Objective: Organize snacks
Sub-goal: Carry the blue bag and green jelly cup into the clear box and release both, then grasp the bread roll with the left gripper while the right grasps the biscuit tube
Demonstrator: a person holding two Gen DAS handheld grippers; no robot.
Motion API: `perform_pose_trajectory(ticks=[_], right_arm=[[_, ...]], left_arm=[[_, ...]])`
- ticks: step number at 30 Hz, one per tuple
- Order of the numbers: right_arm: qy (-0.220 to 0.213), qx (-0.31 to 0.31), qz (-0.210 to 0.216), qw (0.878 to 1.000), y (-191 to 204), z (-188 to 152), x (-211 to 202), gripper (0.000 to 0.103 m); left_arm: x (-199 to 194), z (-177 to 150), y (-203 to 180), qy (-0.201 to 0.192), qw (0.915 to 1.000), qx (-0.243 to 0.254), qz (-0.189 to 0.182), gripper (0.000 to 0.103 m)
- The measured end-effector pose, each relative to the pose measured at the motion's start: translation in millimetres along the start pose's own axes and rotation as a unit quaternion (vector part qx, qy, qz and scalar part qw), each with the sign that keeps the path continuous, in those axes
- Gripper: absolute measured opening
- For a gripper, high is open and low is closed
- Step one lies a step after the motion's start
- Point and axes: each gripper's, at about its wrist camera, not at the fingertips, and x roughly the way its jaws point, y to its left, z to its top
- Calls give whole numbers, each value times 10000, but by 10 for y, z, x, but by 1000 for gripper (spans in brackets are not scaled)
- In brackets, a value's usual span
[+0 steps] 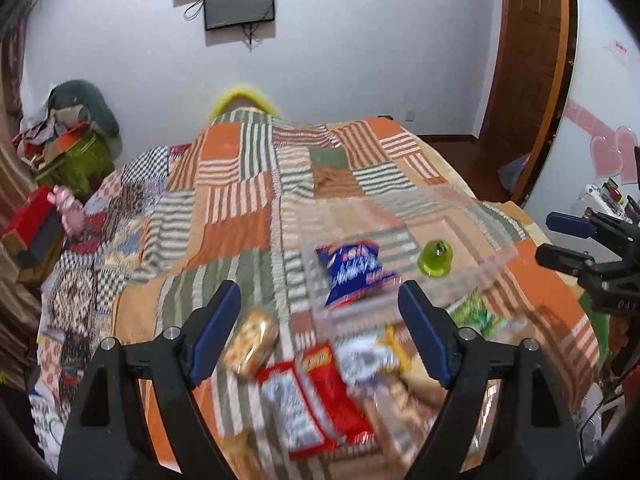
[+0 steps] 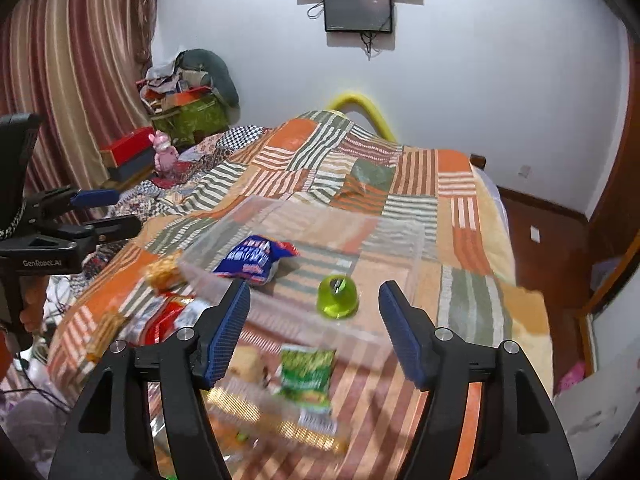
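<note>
A clear plastic bin [image 1: 496, 258] [image 2: 416, 248] lies on the patchwork bedspread. It holds a blue snack bag [image 1: 352, 270] [image 2: 256, 258] and a green jelly cup [image 1: 436, 258] [image 2: 338, 296]. In front of it lie loose snacks: a red packet [image 1: 316, 396], a tan biscuit pack [image 1: 252, 344], a white and yellow packet [image 1: 372, 356] and a green bag [image 2: 306, 374] [image 1: 474, 312]. My left gripper [image 1: 320, 332] is open and empty above the loose snacks. My right gripper [image 2: 314, 330] is open and empty above the bin's near wall.
The bedspread [image 1: 248, 208] covers the bed. Boxes, a pink toy [image 2: 164, 156] and piled clutter [image 2: 188, 104] stand at the left. A wooden door [image 1: 524, 60] and floor lie to the right. Each gripper shows in the other's view, the right [image 1: 580, 240] and the left [image 2: 96, 212].
</note>
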Motion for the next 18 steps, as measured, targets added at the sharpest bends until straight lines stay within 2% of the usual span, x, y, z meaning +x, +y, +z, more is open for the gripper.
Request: perform_pose_trajectory(ticks=[3, 7, 18], right_arm=[[73, 173, 6, 9998, -17, -154, -41, 67], [264, 318, -70, 9991, -10, -369, -42, 68], [849, 701, 79, 9939, 0, -884, 110, 70]], left_arm=[[-88, -203, 57, 135, 9999, -13, 51, 84], [-166, -517, 186, 283, 9990, -62, 327, 89], [-45, -1222, 534, 1014, 9915, -746, 339, 90]])
